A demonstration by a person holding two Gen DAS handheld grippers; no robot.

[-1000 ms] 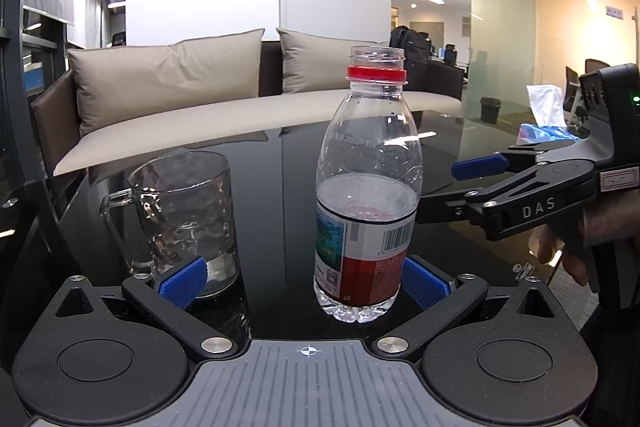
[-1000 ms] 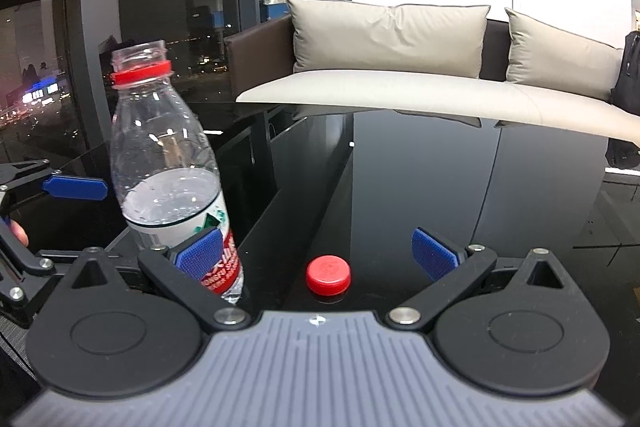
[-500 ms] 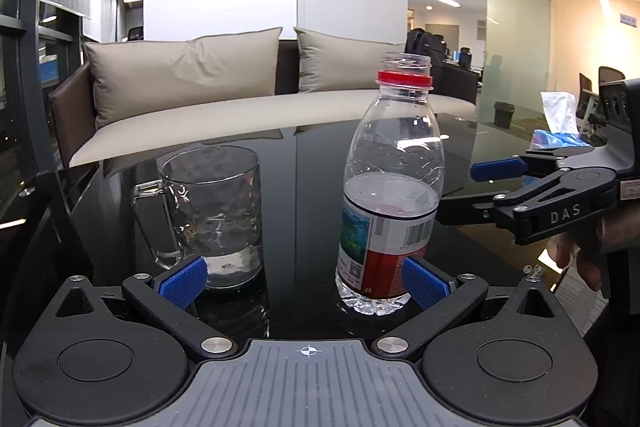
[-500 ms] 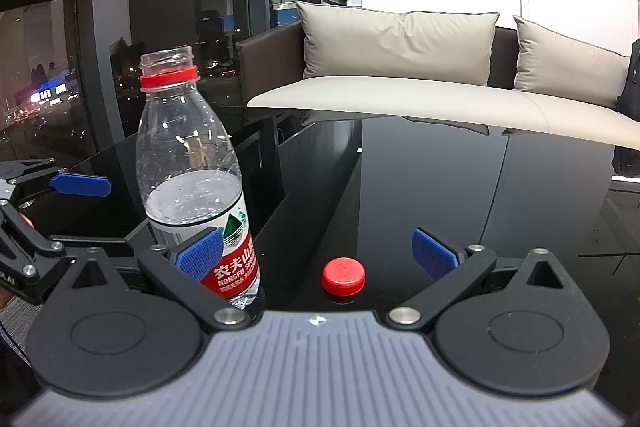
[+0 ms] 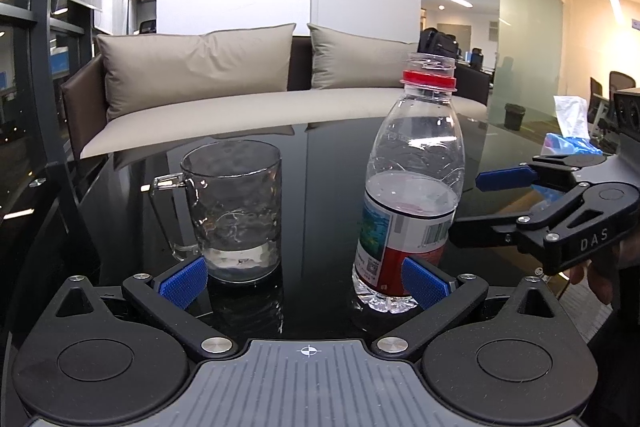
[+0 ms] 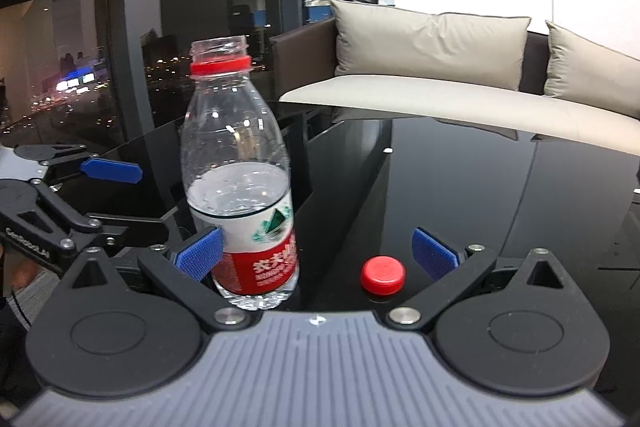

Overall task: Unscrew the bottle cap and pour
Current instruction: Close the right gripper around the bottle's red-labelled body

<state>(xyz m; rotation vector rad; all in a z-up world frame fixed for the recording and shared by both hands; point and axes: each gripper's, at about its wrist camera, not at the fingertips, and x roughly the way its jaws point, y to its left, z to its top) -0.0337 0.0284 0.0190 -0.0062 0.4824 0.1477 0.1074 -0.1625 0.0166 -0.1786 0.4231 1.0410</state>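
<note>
On the glossy black tabletop [image 5: 320, 155], in front of a beige cushioned bench [image 5: 224, 107], stands a clear plastic water bottle with a red label [image 5: 408, 211], uncapped and about half full. To its left, near but apart, sits a clear glass mug with a handle [image 5: 232, 211], nearly empty. The left gripper [image 5: 304, 281] is spread wide, one blue pad beside the bottle's base. The right gripper [image 6: 316, 253] is also wide open and empty. The small red screw cap [image 6: 383, 275] lies between its fingers. Next, probably: grip the bottle mid-body, gently, and tilt slowly over the mug.
</note>
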